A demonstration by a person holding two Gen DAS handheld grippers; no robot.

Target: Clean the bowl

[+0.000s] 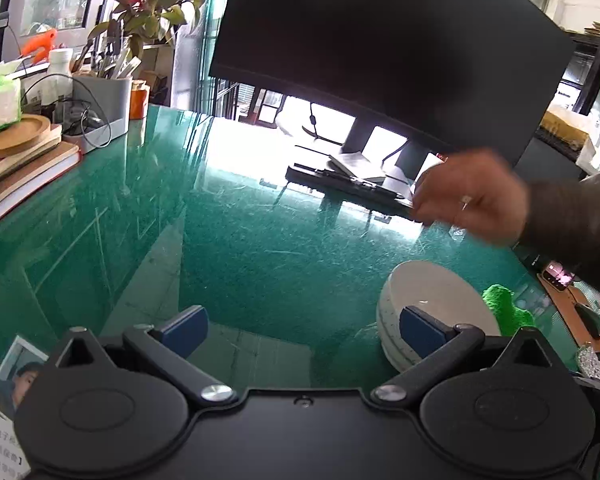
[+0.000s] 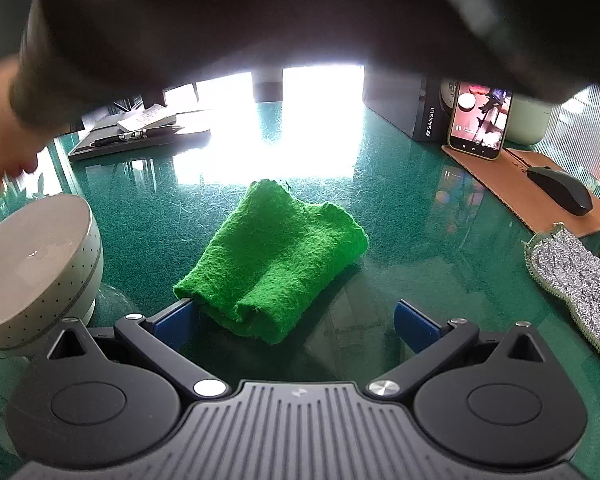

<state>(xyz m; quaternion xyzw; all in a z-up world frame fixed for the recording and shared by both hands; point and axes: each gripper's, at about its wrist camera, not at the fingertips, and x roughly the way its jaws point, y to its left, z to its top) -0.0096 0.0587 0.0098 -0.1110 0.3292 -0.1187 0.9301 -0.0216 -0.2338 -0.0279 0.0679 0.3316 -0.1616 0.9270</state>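
On my far left a stack of books (image 1: pixel 24 172) sits on the green glass desk (image 1: pixel 240 248); past it stands a dark monitor (image 1: pixel 380 52); my left gripper (image 1: pixel 304 326) hangs over bare desk with its blue pads spread wide and nothing between them; the white speckled bowl (image 1: pixel 432 300) stands upright, mouth facing up, just behind the right pad. A bare hand (image 1: pixel 472 200) in a dark sleeve reaches in above the bowl, blurred, so I cannot tell what it touches. From my right gripper (image 2: pixel 296 326), jaws also wide and empty, the bowl (image 2: pixel 36 272) is at the left edge; a folded green cloth (image 2: pixel 276 260) lies ahead, its long axis running from near-left to far-right, its near end against my left pad; further right are a lit phone (image 2: pixel 480 120), a black mouse (image 2: pixel 560 190) on a tan mat, and a silver scrubbing pad (image 2: pixel 576 280).
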